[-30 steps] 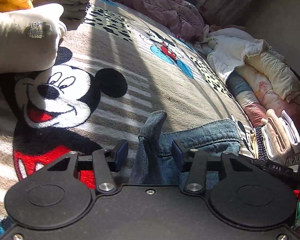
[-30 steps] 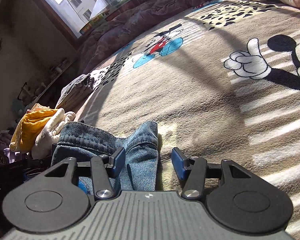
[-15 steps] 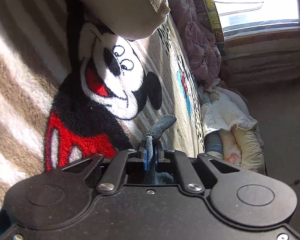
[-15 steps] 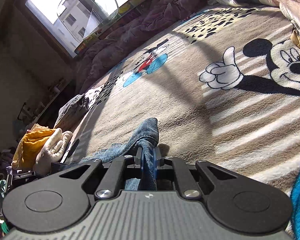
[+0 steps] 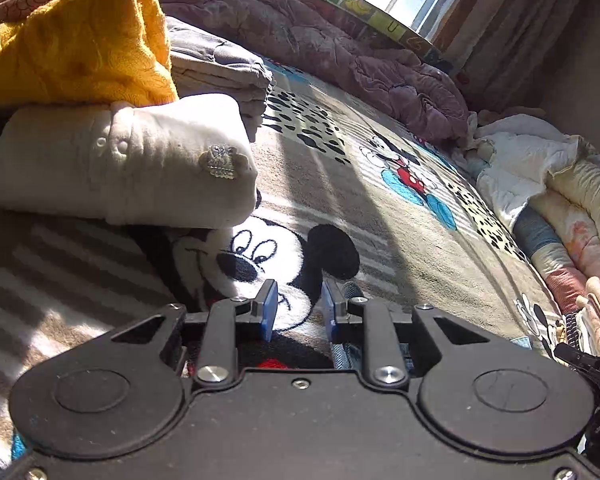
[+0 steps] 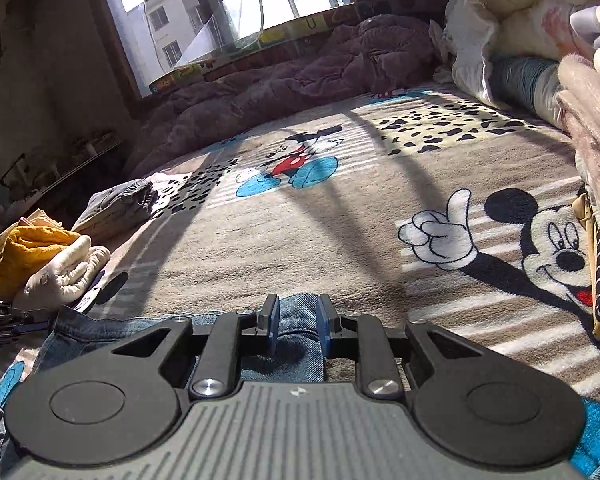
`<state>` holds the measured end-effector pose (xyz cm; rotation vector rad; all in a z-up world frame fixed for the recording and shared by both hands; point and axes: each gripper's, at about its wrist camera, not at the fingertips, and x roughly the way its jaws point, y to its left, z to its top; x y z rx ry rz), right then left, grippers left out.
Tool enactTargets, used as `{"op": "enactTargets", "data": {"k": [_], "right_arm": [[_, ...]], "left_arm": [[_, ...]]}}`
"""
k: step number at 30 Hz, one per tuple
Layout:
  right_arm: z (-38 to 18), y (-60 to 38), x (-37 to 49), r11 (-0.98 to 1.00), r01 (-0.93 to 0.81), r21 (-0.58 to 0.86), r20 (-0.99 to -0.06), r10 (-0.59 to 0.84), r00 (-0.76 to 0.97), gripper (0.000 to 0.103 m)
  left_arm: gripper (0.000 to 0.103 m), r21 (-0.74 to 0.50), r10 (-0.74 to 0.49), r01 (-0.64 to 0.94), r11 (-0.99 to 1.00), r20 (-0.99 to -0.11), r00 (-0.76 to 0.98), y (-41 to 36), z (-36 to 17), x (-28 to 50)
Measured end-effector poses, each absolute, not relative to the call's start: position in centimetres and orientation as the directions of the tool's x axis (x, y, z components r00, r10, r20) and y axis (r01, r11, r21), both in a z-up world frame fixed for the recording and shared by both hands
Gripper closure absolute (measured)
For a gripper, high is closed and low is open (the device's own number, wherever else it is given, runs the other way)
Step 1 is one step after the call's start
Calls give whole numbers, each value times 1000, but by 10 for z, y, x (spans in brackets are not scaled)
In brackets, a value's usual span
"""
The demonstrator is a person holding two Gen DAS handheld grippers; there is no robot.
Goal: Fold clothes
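Denim garment [image 6: 204, 332] lies spread on the Mickey blanket [image 6: 340, 248] beneath the right gripper [image 6: 298, 322], jaws narrowly parted, gripping nothing; left gripper [image 5: 296, 314] likewise. Smooth each fold flat.

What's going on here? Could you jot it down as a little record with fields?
Setting: bed covered by a cartoon-mouse blanket
Garment being folded: denim garment, lying at the near edge
Left gripper: open, nothing between its fingers; a bit of denim shows beside its right finger
Right gripper: open, fingers either side of a denim fold
Folded stack: cream garment beneath a yellow knit
Further back: grey folded clothes, purple quilt
Light: sun through the window
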<state>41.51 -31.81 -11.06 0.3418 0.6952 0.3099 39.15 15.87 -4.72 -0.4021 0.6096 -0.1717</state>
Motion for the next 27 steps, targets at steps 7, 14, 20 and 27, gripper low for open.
{"op": "enactTargets", "data": {"k": [7,14,20,27], "right_arm": [[-117,-288,420,926,-262,273,-605,377,702,93],[-99,-288,412,929,-254,268,-572,366,734,92],[-103,-287,418,938,-229,260,-622,344,703,87],[-66,-327,394,920,-172,351,-516,343,785,85]], "left_arm": [[94,-379,-264,3,926,-641,721,144,-105,425],[94,-543,-358,-7,840,-564,745,170,-91,411],[94,-439,-293,-23,898,-637,713,146,-98,416],[79,-342,-198,-19,939,-589,784,135,-49,380]]}}
